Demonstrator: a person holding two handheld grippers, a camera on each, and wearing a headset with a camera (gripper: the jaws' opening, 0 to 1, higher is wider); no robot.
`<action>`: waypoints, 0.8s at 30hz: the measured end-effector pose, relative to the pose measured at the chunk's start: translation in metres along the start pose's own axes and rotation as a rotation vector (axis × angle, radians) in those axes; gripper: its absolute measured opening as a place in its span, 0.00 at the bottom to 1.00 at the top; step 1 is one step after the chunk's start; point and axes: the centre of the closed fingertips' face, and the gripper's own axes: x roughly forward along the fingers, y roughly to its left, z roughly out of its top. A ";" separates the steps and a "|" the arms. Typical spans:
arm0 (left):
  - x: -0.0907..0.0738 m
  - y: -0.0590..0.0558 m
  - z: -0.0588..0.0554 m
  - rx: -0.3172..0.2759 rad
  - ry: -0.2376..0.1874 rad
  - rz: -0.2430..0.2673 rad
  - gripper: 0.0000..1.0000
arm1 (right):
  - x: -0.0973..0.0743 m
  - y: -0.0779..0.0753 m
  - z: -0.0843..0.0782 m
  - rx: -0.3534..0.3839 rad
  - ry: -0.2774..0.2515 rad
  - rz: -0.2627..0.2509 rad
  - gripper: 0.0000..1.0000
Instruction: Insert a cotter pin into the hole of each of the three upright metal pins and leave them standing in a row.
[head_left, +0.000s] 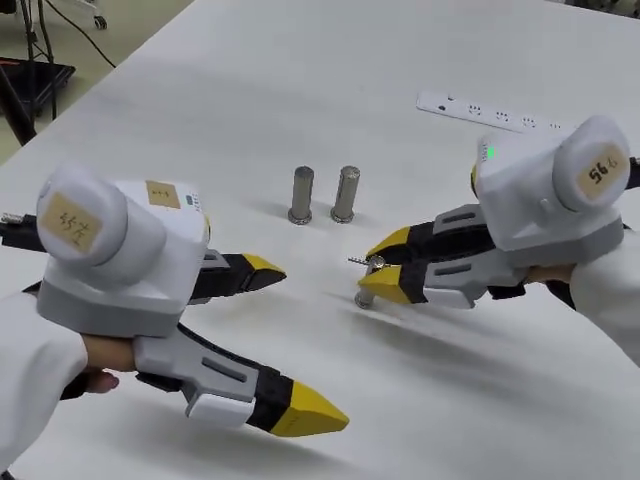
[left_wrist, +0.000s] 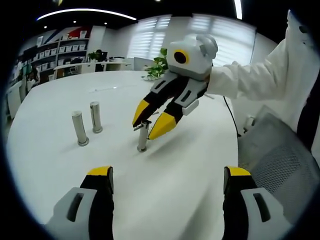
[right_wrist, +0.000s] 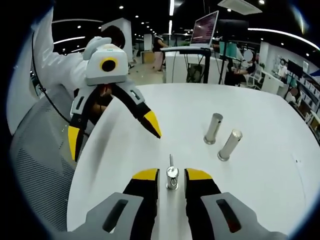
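Two bare metal pins (head_left: 301, 195) (head_left: 346, 194) stand upright side by side on the white table (head_left: 250, 80). In front of them, to the right, stands a third pin (head_left: 366, 297) with a thin cotter pin (head_left: 358, 261) lying level through its top and poking out leftward. My right gripper (head_left: 368, 270) has its jaws narrowly apart on either side of that pin's top (right_wrist: 172, 182), and the cotter pin (right_wrist: 170, 161) points away ahead of them. My left gripper (head_left: 314, 345) is open wide and holds nothing, a short way left of the third pin (left_wrist: 143, 142).
A white power strip (head_left: 490, 113) lies at the back right of the table. The table's left edge runs past a dark stand (head_left: 30, 80) on the floor. A grey mesh chair (left_wrist: 285, 150) sits beside the table.
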 end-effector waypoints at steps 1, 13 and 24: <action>-0.001 0.001 0.000 -0.002 -0.001 0.004 0.90 | -0.002 0.001 0.001 0.001 -0.004 -0.009 0.22; -0.013 -0.002 0.016 -0.025 -0.046 0.043 0.91 | -0.051 0.014 0.009 0.152 -0.171 -0.110 0.50; -0.016 -0.008 0.029 -0.002 -0.052 0.033 0.91 | -0.094 0.035 -0.011 0.250 -0.215 -0.213 0.72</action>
